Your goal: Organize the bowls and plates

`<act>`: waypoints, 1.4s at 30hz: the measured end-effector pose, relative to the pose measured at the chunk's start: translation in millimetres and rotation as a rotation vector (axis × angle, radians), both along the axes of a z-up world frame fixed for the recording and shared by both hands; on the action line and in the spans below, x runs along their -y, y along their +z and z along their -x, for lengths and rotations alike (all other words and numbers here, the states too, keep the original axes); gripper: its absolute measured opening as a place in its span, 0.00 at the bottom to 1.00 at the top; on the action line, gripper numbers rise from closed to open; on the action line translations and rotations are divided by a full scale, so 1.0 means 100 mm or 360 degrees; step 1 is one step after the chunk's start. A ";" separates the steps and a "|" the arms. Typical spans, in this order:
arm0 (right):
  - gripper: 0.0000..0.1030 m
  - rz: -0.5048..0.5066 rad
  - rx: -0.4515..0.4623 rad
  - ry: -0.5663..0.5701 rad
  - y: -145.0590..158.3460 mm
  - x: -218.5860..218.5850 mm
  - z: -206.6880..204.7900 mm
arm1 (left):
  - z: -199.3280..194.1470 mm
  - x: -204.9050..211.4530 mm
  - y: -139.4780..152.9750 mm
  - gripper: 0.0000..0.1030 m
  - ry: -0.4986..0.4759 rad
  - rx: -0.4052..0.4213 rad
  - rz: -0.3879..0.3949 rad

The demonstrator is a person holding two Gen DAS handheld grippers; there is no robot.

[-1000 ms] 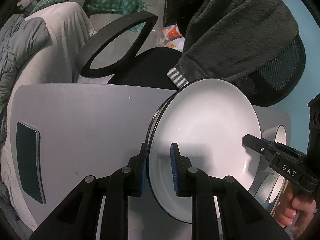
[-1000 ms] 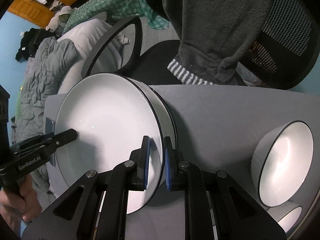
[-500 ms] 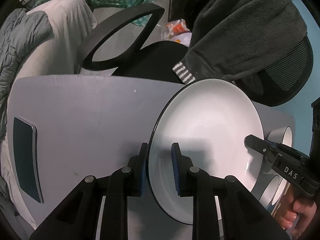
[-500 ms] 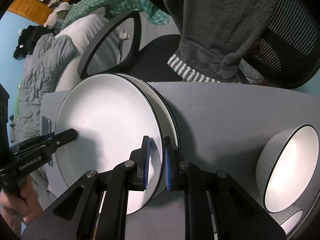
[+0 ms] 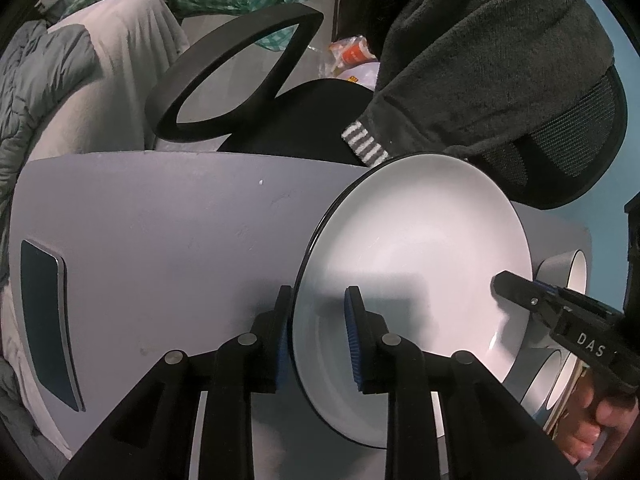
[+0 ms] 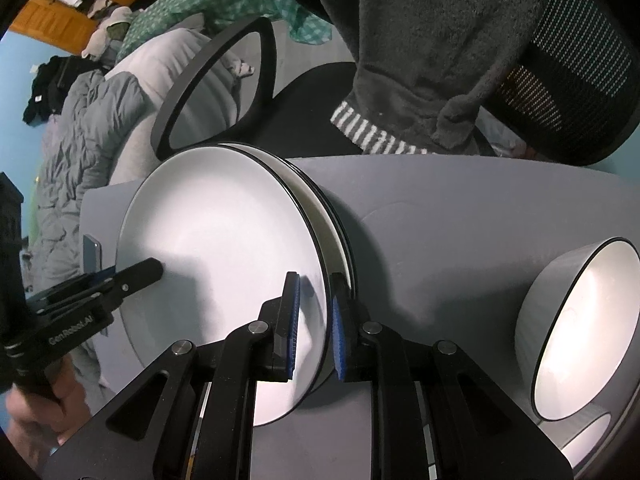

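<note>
Top plate [image 6: 224,248] held by both tools, second plate [image 6: 320,216] beneath visible only in right view

Bedroom: rumpled duvet [image 6: 80,140], office chair [image 5: 560,128]

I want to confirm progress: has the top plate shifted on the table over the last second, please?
Yes, slightly: in the right wrist view the top plate now overlaps the lower plate more, having shifted toward the bowl.
</note>
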State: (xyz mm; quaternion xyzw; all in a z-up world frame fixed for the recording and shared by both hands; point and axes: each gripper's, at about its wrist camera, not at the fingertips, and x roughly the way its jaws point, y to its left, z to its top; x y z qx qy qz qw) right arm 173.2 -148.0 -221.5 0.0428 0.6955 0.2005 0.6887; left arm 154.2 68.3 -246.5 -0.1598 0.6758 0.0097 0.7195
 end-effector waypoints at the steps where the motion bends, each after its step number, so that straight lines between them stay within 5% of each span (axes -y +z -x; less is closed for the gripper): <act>1: 0.16 0.0001 -0.0006 -0.0004 0.00 0.00 -0.01 | 0.00 0.01 0.01 0.23 -0.0009 0.0001 -0.0010; 22: 0.42 0.0107 -0.0023 -0.0007 0.17 -0.10 0.01 | 0.16 0.00 0.37 0.27 -0.0009 0.0111 0.0014; 38: 0.58 0.0234 0.0226 0.0030 0.68 -0.08 0.30 | 0.70 0.16 0.98 0.59 -0.0118 0.0318 -0.0092; 42: 0.60 0.0247 0.0294 0.0055 0.86 -0.02 0.49 | 0.85 0.22 1.14 0.59 -0.0153 0.0361 -0.0069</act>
